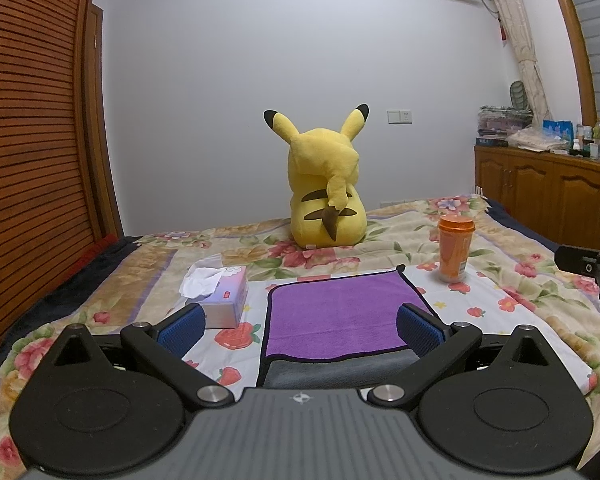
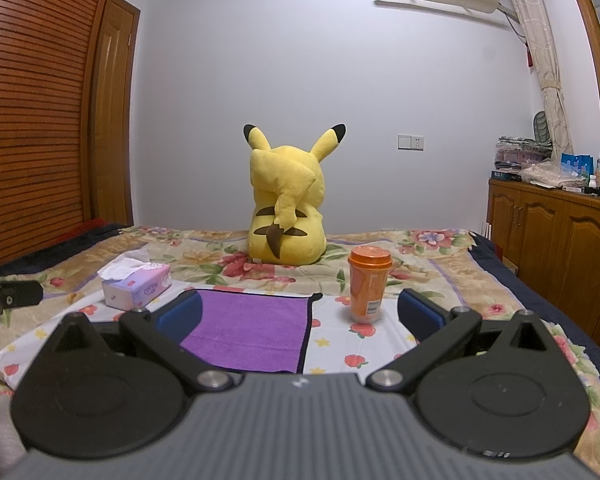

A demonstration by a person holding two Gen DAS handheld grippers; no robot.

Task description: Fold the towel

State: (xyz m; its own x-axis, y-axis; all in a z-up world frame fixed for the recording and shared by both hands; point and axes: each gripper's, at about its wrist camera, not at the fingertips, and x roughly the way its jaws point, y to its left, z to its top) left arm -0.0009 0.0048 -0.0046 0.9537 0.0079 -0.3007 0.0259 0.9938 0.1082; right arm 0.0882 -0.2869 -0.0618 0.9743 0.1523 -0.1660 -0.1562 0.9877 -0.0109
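Note:
A purple towel [image 1: 336, 312] with a dark edge lies flat on the flowered bedspread, its grey underside showing at the near edge. It also shows in the right wrist view [image 2: 252, 332]. My left gripper [image 1: 300, 324] is open and empty, hovering just before the towel's near edge, its blue pads [image 1: 182, 328] spread wide. My right gripper [image 2: 300, 312] is open and empty, above the towel's right edge; its left pad [image 2: 180, 314] is over the towel. The right gripper's body shows at the left view's right edge [image 1: 592, 268].
An orange cup [image 1: 455, 254] stands right of the towel, also seen in the right wrist view [image 2: 369, 288]. A tissue box [image 1: 220, 296] lies left of it. A yellow plush toy [image 1: 326, 192] sits behind. A wooden cabinet [image 2: 560, 248] stands at right.

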